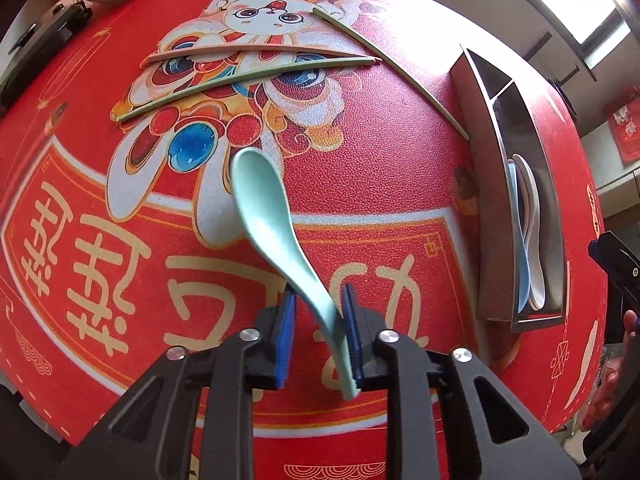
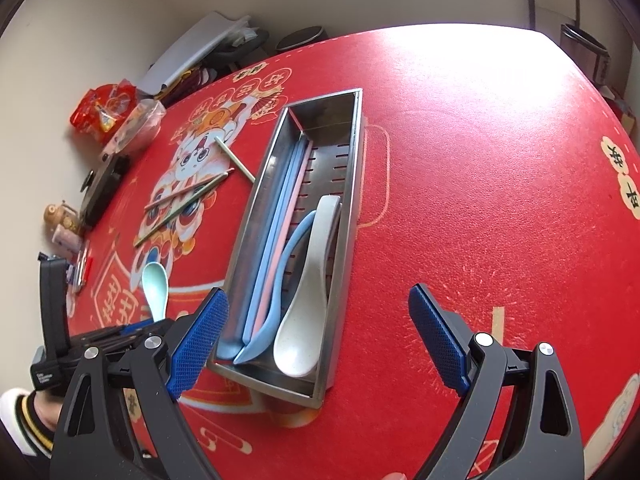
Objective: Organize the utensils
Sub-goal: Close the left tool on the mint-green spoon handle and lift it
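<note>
A mint-green spoon (image 1: 260,200) lies on the red printed table mat, its handle rising between the blue pads of my left gripper (image 1: 319,290). The jaws stand narrow around the handle, which rests by the right pad, with a small gap still showing at the left pad. Three chopsticks lie loose beyond it: a pink one (image 1: 240,50) and two green ones (image 1: 248,78) (image 1: 392,72). The steel utensil tray (image 2: 352,184) holds blue and pink chopsticks (image 2: 280,216), a blue spoon (image 2: 288,264) and a white spoon (image 2: 308,292). My right gripper (image 2: 316,292) hangs open over the tray's near end.
Along the mat's far left edge sit a red snack bag (image 2: 104,108), a clear plastic container (image 2: 136,124), a black device (image 2: 100,188) and small items. A person's hand in a striped cuff (image 2: 32,408) holds the left gripper. The mat to the right of the tray is bare.
</note>
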`<state>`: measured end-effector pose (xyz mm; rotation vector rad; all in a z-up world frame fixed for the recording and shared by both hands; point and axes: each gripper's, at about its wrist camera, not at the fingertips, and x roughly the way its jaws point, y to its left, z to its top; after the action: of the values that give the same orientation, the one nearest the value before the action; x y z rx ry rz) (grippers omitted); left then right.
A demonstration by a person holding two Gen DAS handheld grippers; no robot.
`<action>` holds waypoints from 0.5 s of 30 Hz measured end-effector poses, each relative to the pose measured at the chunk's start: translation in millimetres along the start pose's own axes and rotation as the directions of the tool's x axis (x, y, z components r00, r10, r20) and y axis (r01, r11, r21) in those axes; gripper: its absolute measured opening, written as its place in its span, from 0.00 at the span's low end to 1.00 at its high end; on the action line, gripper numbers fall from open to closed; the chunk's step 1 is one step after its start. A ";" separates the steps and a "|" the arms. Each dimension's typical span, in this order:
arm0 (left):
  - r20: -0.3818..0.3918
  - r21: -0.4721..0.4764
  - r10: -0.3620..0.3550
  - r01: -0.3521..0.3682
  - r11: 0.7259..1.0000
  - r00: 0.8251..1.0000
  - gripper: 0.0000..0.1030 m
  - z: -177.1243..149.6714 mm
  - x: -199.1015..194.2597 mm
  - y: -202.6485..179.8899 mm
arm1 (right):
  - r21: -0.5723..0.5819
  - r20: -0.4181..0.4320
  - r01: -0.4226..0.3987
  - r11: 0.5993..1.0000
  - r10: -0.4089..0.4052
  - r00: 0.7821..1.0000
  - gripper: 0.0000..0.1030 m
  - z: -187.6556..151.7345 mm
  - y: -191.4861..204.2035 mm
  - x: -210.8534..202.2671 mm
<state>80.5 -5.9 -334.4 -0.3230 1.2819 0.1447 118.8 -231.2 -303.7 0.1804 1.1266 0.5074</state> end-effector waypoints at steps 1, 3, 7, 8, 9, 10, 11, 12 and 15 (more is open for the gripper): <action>-0.003 0.003 -0.003 0.003 1.000 1.000 0.11 -1.2 0.2 3.2 | 0.002 -0.001 -0.003 1.000 0.003 1.000 0.86 0.0 0.2 0.5; -0.009 0.007 -0.010 0.010 1.000 1.000 0.06 -1.5 -0.2 4.7 | 0.004 0.000 -0.007 1.000 0.007 1.000 0.86 0.1 1.1 1.3; -0.014 0.025 -0.010 0.010 1.000 1.000 0.06 -2.7 -0.4 7.4 | 0.009 -0.001 -0.016 1.000 0.016 1.000 0.86 -0.2 5.9 5.0; -0.016 0.030 -0.017 0.018 0.999 1.000 0.06 -2.5 -0.4 8.4 | 0.010 -0.002 -0.018 1.000 0.018 1.000 0.86 -0.4 7.4 6.0; -0.018 0.039 -0.022 0.023 0.999 1.000 0.08 -2.2 -0.2 8.5 | 0.012 -0.001 -0.018 1.000 0.018 1.000 0.86 -0.5 9.1 6.9; -0.020 0.050 -0.021 0.022 0.998 1.000 0.08 -2.1 0.0 9.3 | 0.013 0.000 -0.018 1.000 0.018 1.000 0.86 -0.6 11.0 7.8; -0.021 0.060 -0.024 0.025 0.998 0.999 0.08 -2.2 0.0 11.5 | 0.012 0.002 -0.017 1.000 0.017 1.000 0.86 -0.4 13.0 8.7; -0.022 0.070 -0.026 0.027 0.997 0.999 0.08 -2.2 -0.1 11.3 | 0.012 0.003 -0.016 1.000 0.016 1.000 0.86 -0.3 14.8 9.3; -0.024 0.107 -0.030 0.032 0.994 0.999 0.09 -0.4 1.8 7.7 | 0.020 0.005 -0.020 1.000 0.020 1.000 0.86 0.8 18.5 11.1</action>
<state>78.5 1.2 -337.4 -0.2530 1.3005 0.0459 117.7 -209.7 -305.2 0.2105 1.1259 0.5131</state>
